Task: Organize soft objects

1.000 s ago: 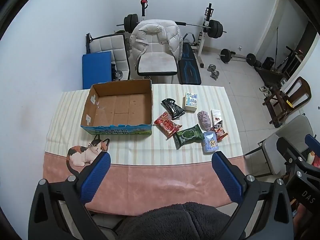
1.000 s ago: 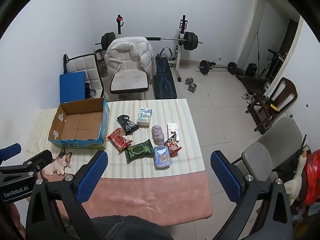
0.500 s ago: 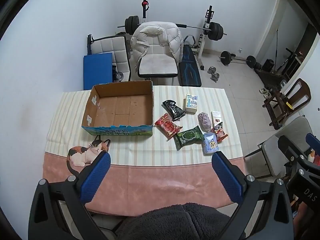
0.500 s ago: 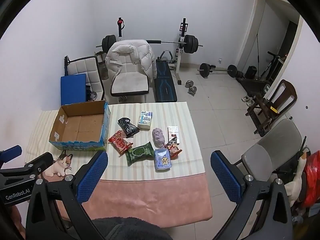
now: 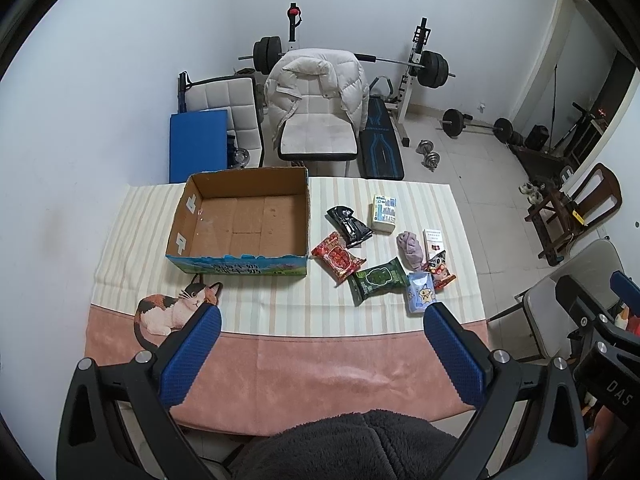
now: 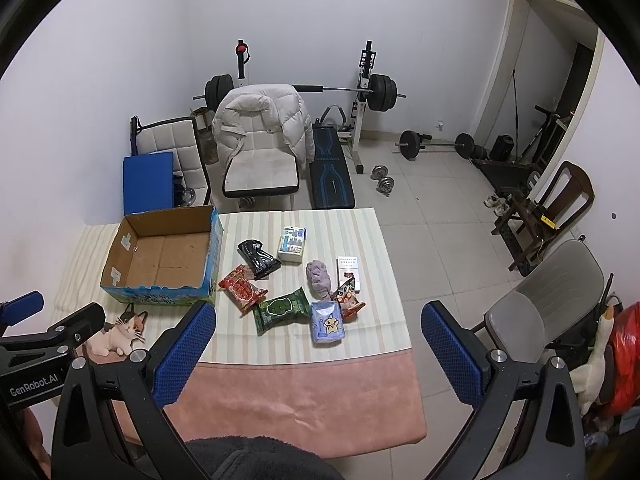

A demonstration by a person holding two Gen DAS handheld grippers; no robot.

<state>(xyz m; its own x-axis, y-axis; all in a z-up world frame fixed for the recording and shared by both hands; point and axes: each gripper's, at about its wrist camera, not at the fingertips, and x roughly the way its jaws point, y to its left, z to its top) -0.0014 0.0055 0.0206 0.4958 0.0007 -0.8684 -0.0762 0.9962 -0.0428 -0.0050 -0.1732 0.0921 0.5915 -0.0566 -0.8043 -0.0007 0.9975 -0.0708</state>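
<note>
Soft packets lie in a loose cluster right of the empty cardboard box [image 5: 240,216]: red snack bag [image 5: 338,257], green pouch [image 5: 378,280], black pouch [image 5: 349,221], blue tissue pack [image 5: 420,297], purple cloth lump [image 5: 410,249]. Several touch or overlap at the near right. Risk: pinching one crinkly film bag may drag its neighbour, or the film may slip out of the pads. My left gripper [image 5: 320,354] and right gripper [image 6: 316,356] both hang wide, holding nothing, above the table's [image 5: 320,364] near edge
</note>
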